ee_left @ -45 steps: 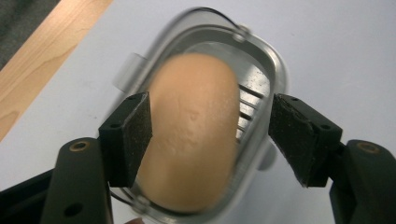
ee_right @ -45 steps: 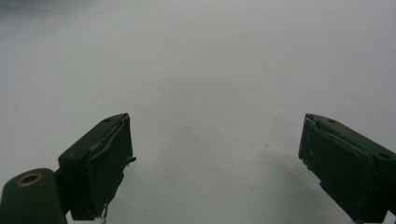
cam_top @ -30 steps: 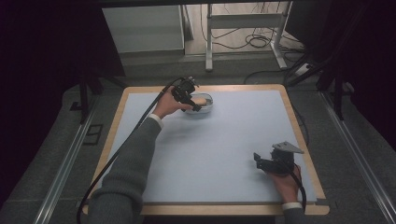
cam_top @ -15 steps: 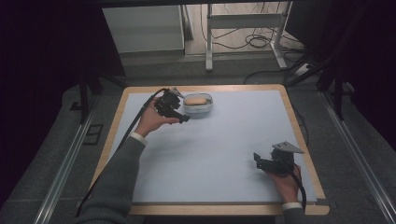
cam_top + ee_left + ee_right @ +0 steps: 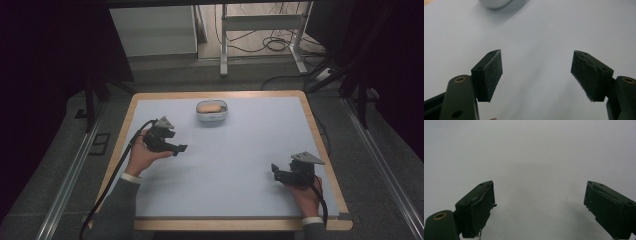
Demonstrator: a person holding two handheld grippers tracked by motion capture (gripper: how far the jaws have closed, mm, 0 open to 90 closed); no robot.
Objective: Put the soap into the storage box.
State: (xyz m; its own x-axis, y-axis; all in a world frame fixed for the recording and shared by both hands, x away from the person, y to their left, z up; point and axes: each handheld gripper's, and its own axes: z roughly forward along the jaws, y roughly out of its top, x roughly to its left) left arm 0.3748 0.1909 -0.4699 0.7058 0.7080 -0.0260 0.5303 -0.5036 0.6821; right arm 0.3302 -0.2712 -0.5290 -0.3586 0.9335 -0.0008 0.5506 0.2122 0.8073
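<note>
While the left tongs point(image 5: 172, 146) hang wide open and empty, well apart from the bowl point(image 5: 211, 112) with a bun inside at the counter's point(image 5: 240, 165) far edge, the right tongs point(image 5: 276, 172) gape wide too.

Wood-edged table point(image 5: 129, 122) with pale blue top on grey carpeted floor point(image 5: 60, 165); far side, a metal stand point(image 5: 260, 22), tangled cables point(image 5: 280, 44), white cabinet point(image 5: 152, 30); surroundings dark.
</note>
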